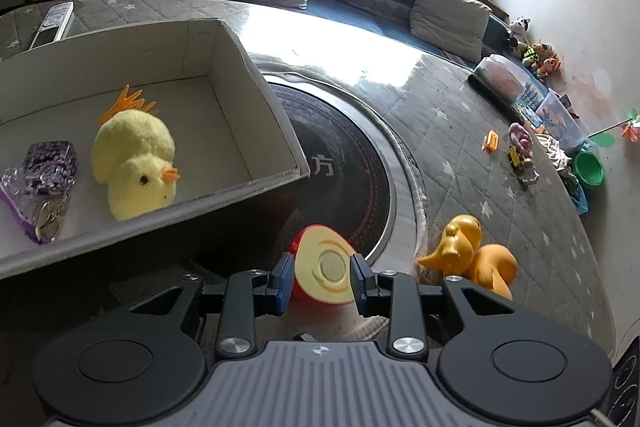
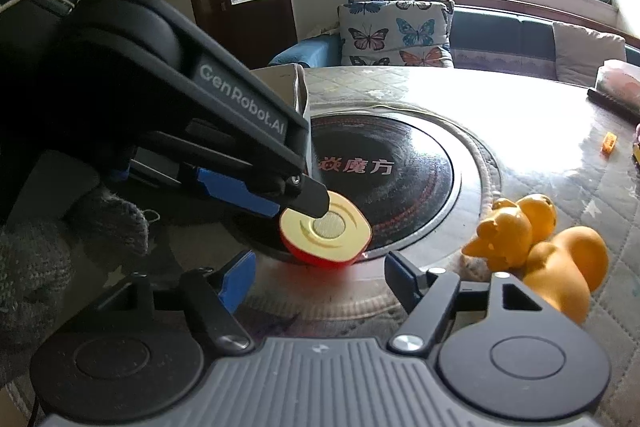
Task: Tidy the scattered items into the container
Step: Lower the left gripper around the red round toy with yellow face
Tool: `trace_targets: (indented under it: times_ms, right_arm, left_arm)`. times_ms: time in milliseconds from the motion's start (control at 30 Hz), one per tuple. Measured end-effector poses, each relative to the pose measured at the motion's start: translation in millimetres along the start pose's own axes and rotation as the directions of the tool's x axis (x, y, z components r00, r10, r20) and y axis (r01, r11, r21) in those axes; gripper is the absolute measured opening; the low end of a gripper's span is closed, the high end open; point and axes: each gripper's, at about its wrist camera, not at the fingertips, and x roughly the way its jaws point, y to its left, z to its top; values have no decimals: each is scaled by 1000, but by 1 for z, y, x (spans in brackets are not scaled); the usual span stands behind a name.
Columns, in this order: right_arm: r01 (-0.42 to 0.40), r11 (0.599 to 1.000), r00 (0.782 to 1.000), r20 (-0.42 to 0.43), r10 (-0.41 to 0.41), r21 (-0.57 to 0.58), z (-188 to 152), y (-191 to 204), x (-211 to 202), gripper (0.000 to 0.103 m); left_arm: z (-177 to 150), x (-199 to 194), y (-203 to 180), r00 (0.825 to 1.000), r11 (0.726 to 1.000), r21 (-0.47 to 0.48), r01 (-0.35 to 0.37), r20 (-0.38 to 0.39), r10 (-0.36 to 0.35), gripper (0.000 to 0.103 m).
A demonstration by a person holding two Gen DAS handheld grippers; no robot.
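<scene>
Left gripper (image 1: 320, 281) fingers bracket the toy apple half (image 1: 325, 275), touching its sides on the counter (image 1: 460, 131) beside the white box (image 1: 256, 83); right gripper (image 2: 320, 277) gapes wide nearby. Box holds a plush chick (image 1: 134, 163); orange duck (image 1: 468, 251) waits outside

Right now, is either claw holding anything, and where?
The left claw grips the toy apple half by its opposite edges. The right claw is open and holds nothing.

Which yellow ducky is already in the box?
The fluffy plush chick with the orange comb lies inside the box. The shiny orange-yellow rubber duck sits out on the table.
</scene>
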Motion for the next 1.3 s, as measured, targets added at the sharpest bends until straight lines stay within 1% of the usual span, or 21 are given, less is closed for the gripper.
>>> trace_targets:
  times_ms: [167, 333, 500, 533, 633, 967, 1300]
  right_arm:
    - [-8, 1000, 1000, -3, 8, 14, 4, -3, 9, 72]
    - [-18, 1000, 1000, -15, 18, 17, 6, -3, 19, 68]
    - [-23, 999, 999, -23, 24, 28, 6, -4, 26, 66]
    - [-24, 999, 999, -25, 24, 32, 6, -4, 28, 63]
    - [-22, 999, 999, -23, 22, 35, 7, -5, 31, 59]
    - [-6, 999, 1000, -12, 6, 36, 7, -3, 30, 58]
    - [-9, 999, 1000, -8, 9, 44, 4, 0, 23, 58]
  left_arm:
    - [5, 8, 2, 1000, 1000, -12, -2, -6, 2, 33]
    - [8, 15, 7, 1000, 1000, -31, 1, -17, -2, 33]
    - [11, 21, 10, 1000, 999, -46, 0, -19, -1, 33]
    - [12, 22, 10, 1000, 999, -47, 2, -21, -3, 33]
    - [12, 25, 12, 1000, 998, -59, 10, -26, -11, 34]
    - [11, 30, 16, 999, 996, -89, 22, -37, -25, 35]
    - [6, 26, 18, 998, 994, -102, 40, -41, -44, 34]
